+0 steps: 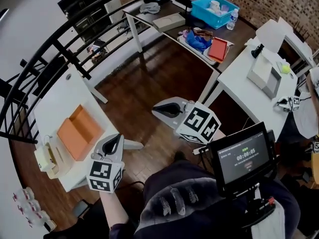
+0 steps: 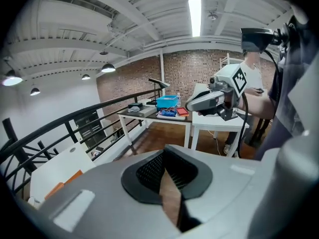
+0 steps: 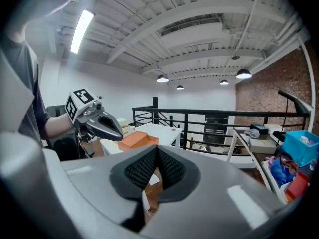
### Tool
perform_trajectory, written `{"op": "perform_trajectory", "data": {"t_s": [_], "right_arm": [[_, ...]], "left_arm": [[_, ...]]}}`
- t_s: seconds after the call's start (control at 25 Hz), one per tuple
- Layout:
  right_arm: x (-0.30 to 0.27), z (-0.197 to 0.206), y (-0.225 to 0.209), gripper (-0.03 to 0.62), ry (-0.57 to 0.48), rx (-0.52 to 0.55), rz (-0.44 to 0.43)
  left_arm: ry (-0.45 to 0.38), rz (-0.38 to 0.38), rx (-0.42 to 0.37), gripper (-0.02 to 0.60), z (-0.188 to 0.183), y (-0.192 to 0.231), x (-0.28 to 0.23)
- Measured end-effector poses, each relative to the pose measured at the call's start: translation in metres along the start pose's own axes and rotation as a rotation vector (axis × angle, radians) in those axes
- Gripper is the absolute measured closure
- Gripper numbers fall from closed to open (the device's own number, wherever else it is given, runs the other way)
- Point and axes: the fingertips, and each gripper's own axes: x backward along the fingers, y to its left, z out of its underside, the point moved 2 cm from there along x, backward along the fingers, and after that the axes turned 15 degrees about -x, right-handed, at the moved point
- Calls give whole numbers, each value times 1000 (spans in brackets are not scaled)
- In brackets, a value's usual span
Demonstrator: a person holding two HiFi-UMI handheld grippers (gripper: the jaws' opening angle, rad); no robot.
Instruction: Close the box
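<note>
An orange box (image 1: pixel 79 131) lies open on the white table (image 1: pixel 55 101) at the left, lid folded back flat. It also shows in the right gripper view (image 3: pixel 137 139) and as an orange sliver in the left gripper view (image 2: pixel 59 187). My left gripper (image 1: pixel 118 136) hovers off the table's near corner, to the right of the box, shut and empty. My right gripper (image 1: pixel 154 111) hangs over the wooden floor further right, its tip pointing left, also shut and empty. Each gripper sees the other: the right gripper (image 2: pixel 188 106) and the left gripper (image 3: pixel 121 133).
A beige object (image 1: pixel 49 156) sits at the table's near end beside the box. A black railing (image 1: pixel 60 49) curves behind the table. Further tables at the back and right carry a blue bin (image 1: pixel 214 9) and clutter. A timer screen (image 1: pixel 241 158) hangs at my chest.
</note>
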Motion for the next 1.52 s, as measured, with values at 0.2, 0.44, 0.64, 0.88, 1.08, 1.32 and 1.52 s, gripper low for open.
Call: {"op": "perform_trajectory", "data": {"t_s": [0.2,0.44,0.64,0.88,1.08,1.32,1.52], "right_arm": [[-30,-18,-63,589,40,37,-63],[-89,-58,-95,589,57,83,-102],[-144,-89,-118,589,78,126,-127],[-193,-111,-143,589,124,170,-207],[-251,-120,-176,589,209,208,-353],[-320,-137,-185,589,325,363,-603],[-362,-124,-144,589,446,506,-831]], "left_arm": [[27,-38,28,568,-19,32,-52],[16,-86,78,568,-17,93,-72],[1,-94,122,568,-10,148,-95],[27,-136,138,568,-12,196,-118],[92,-214,220,568,-3,235,-143],[200,-465,365,568,14,282,-146],[286,-627,518,568,43,276,-117]]}}
